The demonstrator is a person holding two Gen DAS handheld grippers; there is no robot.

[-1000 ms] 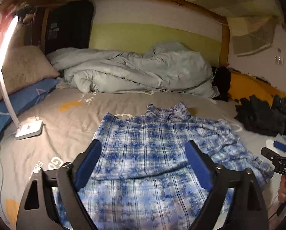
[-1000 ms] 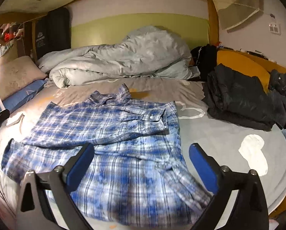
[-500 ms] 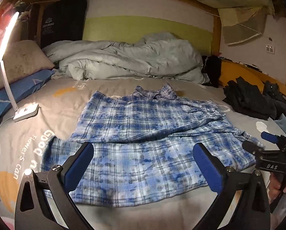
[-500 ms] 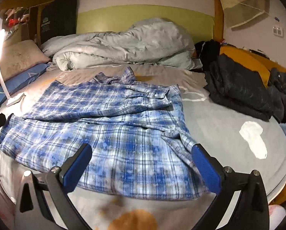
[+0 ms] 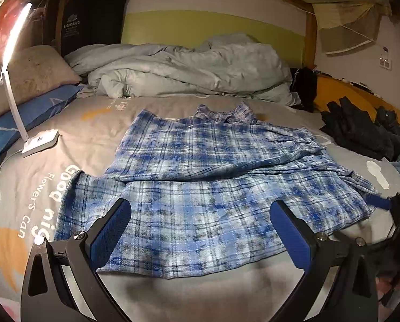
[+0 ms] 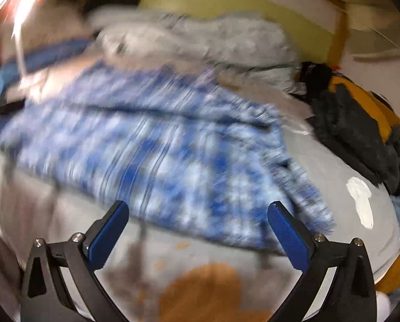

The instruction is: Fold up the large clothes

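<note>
Overall, the blue plaid shirt (image 5: 200, 185) lay flat on the grey bedsheet (image 5: 65, 123), collar toward the crumpled grey duvet (image 5: 183, 72) at the far side of the bed. Upper part of the shirt was folded over the lower, leaving a horizontal fold edge across the middle.

Left gripper (image 5: 200, 230) hung over the shirt's near hem, fingers (image 5: 111, 230) spread wide, nothing between them; whether the tips touched the cloth could not be told.

Right gripper (image 6: 200, 230), in the right wrist view, also had its fingers (image 6: 288, 233) spread wide and empty, above the bedsheet just in front of the shirt's near edge. That view was heavily motion-blurred; shirt detail was not readable there. In the left wrist view one blue finger tip of the right gripper showed near the shirt's right-hand corner; contact could not be told.

Lit white desk lamp (image 5: 39, 139) stood on the bedsheet left of the shirt, beside a beige pillow (image 5: 28, 75) and a blue pillow (image 5: 22, 123). Dark clothes (image 5: 360, 134) were piled on the right, well apart from the shirt.
</note>
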